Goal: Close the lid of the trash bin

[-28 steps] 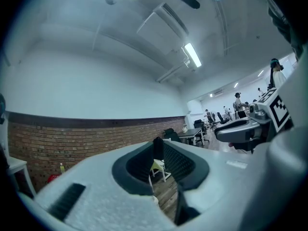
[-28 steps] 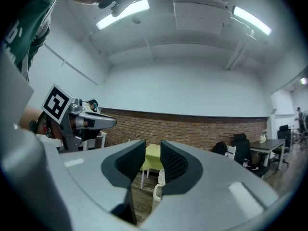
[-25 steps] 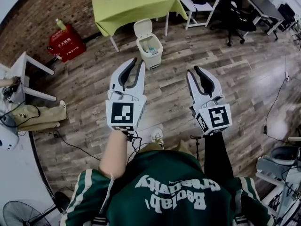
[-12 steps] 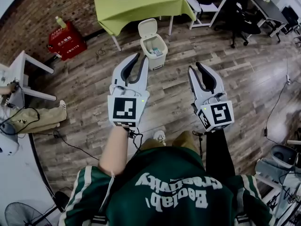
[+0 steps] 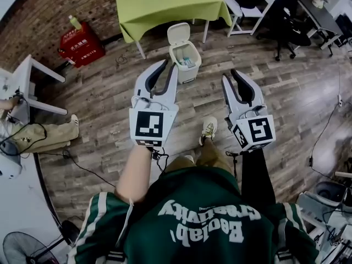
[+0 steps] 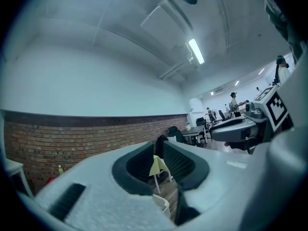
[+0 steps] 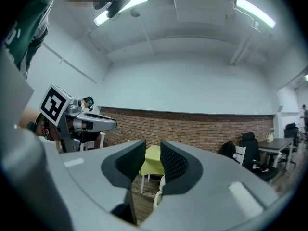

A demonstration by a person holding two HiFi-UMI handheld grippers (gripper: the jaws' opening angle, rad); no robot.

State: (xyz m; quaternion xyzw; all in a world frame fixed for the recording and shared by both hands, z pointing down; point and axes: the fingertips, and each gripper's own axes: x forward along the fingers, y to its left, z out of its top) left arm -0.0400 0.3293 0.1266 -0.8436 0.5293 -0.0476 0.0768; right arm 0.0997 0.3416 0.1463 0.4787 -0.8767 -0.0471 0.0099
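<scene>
Evidently the trash bin (image 5: 186,65) isn't within reach yet, which I'd say is why the left claw (image 5: 168,66) and right claw (image 5: 230,76) are carried level out front, each with its jaws a little apart and nothing between them. The bin stands upright on the wooden floor (image 5: 110,103) just in front of the green table (image 5: 165,4), ahead of the claws, its long axis vertical and its mouth facing up. Its lid (image 5: 177,33) is tipped up at the back edge, on the table side, inner face toward the person.
</scene>
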